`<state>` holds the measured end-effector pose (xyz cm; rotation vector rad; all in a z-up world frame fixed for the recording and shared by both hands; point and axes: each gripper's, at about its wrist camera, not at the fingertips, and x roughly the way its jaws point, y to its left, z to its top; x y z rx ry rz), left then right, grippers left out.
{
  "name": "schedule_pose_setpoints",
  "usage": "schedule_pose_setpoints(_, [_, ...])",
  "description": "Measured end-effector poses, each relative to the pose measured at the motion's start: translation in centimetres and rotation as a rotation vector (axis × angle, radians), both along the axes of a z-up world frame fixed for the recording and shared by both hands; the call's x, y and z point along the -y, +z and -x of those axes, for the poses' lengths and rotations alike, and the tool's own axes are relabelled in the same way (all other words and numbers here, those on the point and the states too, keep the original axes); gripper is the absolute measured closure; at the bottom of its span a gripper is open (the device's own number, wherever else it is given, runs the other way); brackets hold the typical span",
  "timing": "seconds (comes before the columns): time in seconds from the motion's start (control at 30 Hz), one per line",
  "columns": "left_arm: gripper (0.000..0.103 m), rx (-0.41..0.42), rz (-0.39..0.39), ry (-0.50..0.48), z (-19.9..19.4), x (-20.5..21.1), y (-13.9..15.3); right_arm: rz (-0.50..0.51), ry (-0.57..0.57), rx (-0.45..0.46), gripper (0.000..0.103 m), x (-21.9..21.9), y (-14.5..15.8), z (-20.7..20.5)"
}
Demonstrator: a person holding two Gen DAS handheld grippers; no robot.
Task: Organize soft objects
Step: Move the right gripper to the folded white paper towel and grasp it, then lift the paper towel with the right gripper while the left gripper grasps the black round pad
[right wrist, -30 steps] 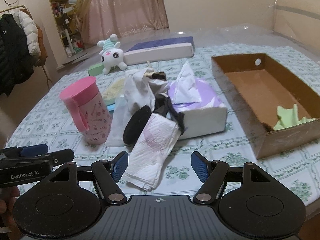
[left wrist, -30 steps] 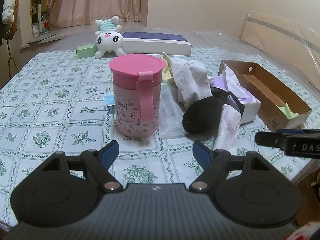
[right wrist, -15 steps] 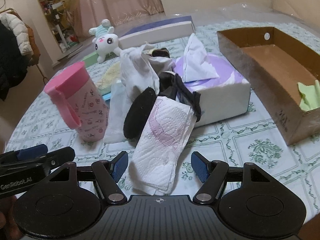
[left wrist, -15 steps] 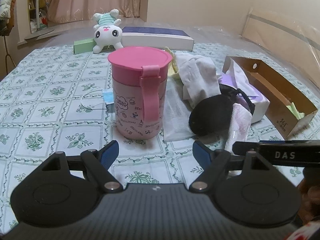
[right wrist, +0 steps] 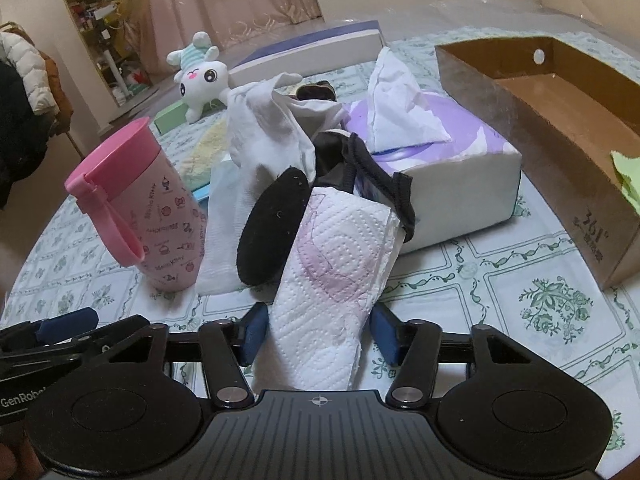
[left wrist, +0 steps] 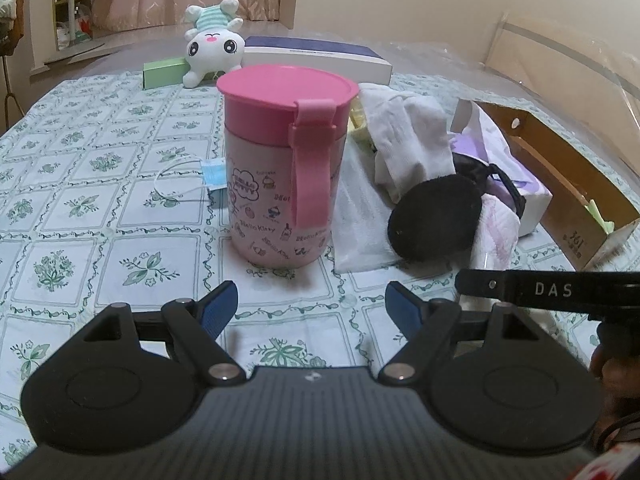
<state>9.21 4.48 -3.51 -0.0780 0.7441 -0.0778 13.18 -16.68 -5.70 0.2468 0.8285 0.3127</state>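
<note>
A folded white paper towel (right wrist: 336,264) with a pink print leans on a pile of soft things: a black round pad (right wrist: 272,224), a white cloth (right wrist: 264,128) and a black strap. My right gripper (right wrist: 320,332) straddles the towel's near end. Its jaws are closing, and the blue pads sit just beside the towel's edges without visibly squeezing it. My left gripper (left wrist: 312,304) is open and empty, a short way in front of the pink lidded cup (left wrist: 280,176). The towel (left wrist: 498,232) and the pad (left wrist: 436,216) also show in the left wrist view.
A purple tissue box (right wrist: 440,160) stands behind the pile. An open cardboard box (right wrist: 520,120) at the right holds a green cloth (right wrist: 628,176). At the back lie a plush toy (left wrist: 214,44) and a flat blue-and-white box (left wrist: 320,56). A face mask (left wrist: 212,174) lies left of the cup.
My right gripper came forward and down onto the paper towel, and its jaws narrowed around it. My left gripper drew closer to the pink cup and stayed open.
</note>
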Motion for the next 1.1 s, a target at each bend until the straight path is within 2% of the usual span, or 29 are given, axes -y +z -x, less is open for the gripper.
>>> schedule_pose_setpoints(0.2, [0.024,0.002,0.005,-0.018,0.3,0.6,0.2,0.010,0.017,0.022,0.067,0.3,0.7,0.7])
schedule_pose_setpoints(0.6, [0.024,0.012,0.015,-0.083,0.4,3.1,0.9,0.138,0.059,0.113,0.068,2.2,3.3,3.3])
schedule_pose_setpoints(0.83, [0.024,0.047,-0.024,-0.178,-0.9,6.2,0.7,0.179,-0.004,0.115,0.067,5.5,3.3,3.5])
schedule_pose_setpoints(1.1, [0.016,0.087,-0.138,-0.286,-3.5,10.0,-0.4,0.190,-0.047,0.106,0.067,8.1,2.7,2.6])
